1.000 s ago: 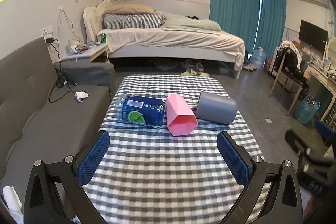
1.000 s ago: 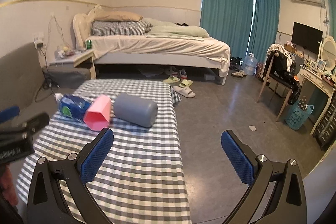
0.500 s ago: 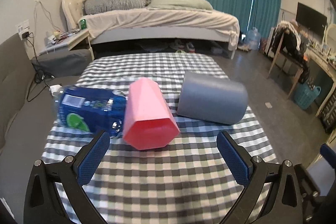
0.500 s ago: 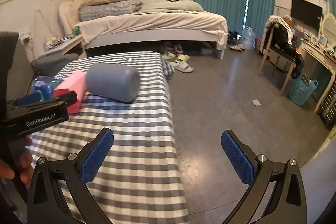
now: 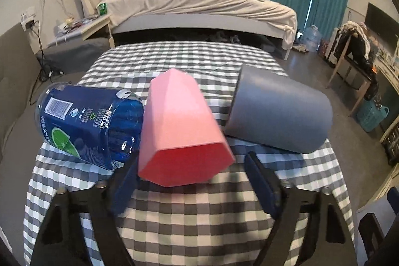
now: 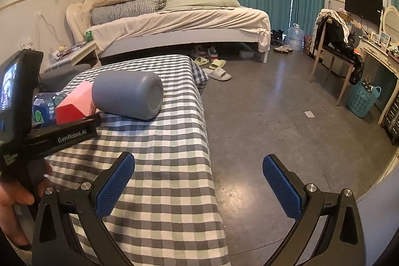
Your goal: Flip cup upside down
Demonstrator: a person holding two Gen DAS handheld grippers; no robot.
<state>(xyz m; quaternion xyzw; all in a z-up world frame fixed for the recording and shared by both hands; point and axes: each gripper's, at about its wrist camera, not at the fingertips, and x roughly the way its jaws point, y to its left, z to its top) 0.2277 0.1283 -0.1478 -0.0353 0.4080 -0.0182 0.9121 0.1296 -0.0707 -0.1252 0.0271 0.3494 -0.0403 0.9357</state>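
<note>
A pink faceted cup (image 5: 182,131) lies on its side on the checked tablecloth (image 5: 194,228), flat end toward me. My left gripper (image 5: 192,188) is open, its blue pads either side of the cup's near end; I cannot tell whether they touch it. A grey cup (image 5: 279,114) lies on its side just right of it. In the right wrist view the pink cup (image 6: 74,106) and grey cup (image 6: 128,97) show at left behind the left gripper's body. My right gripper (image 6: 198,185) is open and empty over the table's right edge.
A blue plastic bottle (image 5: 89,124) lies on its side against the pink cup's left. A grey sofa (image 5: 12,96) is to the left, a bed (image 5: 199,9) behind, bare floor (image 6: 274,116) and a chair (image 6: 334,59) to the right.
My left gripper has moved forward to the pink cup, and its pads now flank the cup's near end. The right gripper has moved forward slightly and stays open.
</note>
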